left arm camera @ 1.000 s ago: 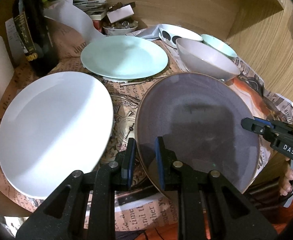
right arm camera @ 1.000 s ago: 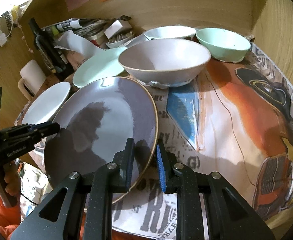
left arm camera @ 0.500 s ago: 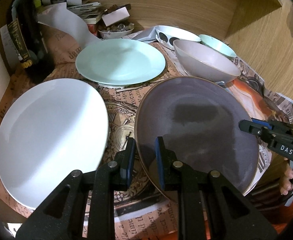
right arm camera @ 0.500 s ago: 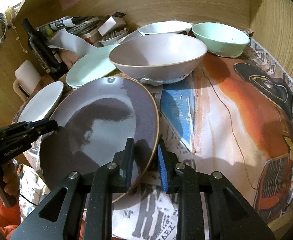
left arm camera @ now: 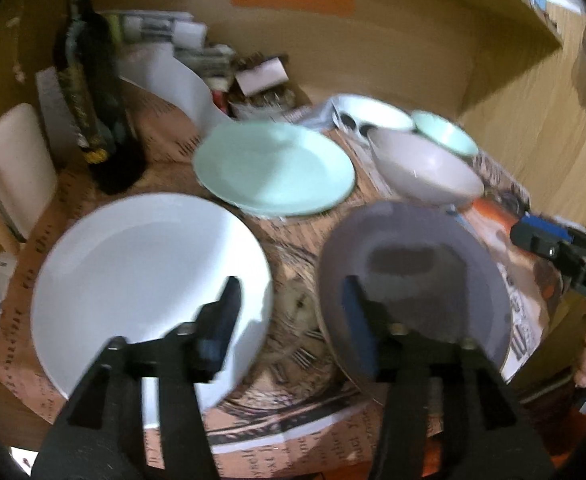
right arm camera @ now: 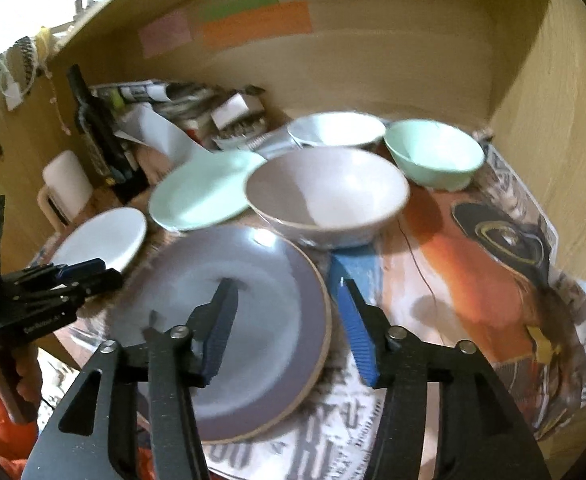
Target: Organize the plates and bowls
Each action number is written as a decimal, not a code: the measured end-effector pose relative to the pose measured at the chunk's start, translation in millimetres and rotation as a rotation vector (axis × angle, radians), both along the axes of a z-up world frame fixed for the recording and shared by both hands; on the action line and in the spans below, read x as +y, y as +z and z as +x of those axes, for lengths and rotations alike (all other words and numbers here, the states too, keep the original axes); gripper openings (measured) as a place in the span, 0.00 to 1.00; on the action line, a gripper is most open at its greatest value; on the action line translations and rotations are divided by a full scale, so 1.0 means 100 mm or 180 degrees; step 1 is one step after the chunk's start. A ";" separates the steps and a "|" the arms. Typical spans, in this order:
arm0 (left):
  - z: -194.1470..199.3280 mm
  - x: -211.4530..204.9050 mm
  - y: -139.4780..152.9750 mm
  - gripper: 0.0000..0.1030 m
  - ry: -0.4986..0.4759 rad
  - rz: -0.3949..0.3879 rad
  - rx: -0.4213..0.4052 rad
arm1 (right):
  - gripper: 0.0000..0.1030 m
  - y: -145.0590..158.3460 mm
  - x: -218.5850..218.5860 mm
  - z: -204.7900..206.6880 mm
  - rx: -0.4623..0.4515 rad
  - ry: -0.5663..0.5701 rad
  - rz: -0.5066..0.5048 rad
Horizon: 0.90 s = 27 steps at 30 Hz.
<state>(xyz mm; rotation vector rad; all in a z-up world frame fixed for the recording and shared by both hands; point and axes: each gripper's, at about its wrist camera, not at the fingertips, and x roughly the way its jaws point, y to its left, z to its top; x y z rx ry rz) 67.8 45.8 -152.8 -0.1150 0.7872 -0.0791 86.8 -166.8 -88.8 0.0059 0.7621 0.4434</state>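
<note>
Landmark: the grey plate [left arm camera: 413, 280], lying flat on the newspaper-covered table [right arm camera: 473, 280], near its front edge.

Left gripper [left arm camera: 289, 320]: jaws opening, standing apart over the plate's left rim. The right finger is above the plate's surface, the left finger above the white plate [left arm camera: 141, 280]. The pads press on nothing, and the rim sits below the gap.

Right gripper [right arm camera: 289, 320]: jaws opening as well, straddling the grey plate's right rim. The left finger is over the plate, the right over the newspaper. Nothing is clamped.

Around the grey plate:
- White plate just beside it on the left, with a strip of newspaper showing between them.
- Mint plate [left arm camera: 273, 168] behind it and to the left, resting on the paper.
- Grey bowl [right arm camera: 325, 196] directly behind it, upright. Whether it touches the far rim cannot be told.
- Mint bowl [right arm camera: 433, 152] behind and to the right, past the grey bowl.
- White bowl [right arm camera: 337, 128] farthest back, behind the grey bowl.
- Dark bottle [left arm camera: 93, 100] well off to the back left, upright, with a white mug [left arm camera: 9, 168] beside it.

Both views are motion-blurred.
</note>
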 end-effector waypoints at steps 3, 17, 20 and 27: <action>-0.03 0.14 0.11 0.57 0.0082 0.0033 -0.0092 | 0.53 0.06 0.14 0.00 -0.0049 0.0073 0.0070; -0.18 0.93 0.26 0.81 0.0568 0.0194 -0.0199 | 0.66 0.08 0.85 0.11 0.0004 0.0404 0.0283; -0.19 1.10 0.22 0.81 0.0635 0.0205 -0.0140 | 0.66 0.05 1.02 0.15 0.0064 0.0486 0.0254; -0.16 1.43 0.09 0.81 0.0725 0.0197 0.0022 | 0.66 -0.04 1.38 0.22 0.0195 0.0640 0.0117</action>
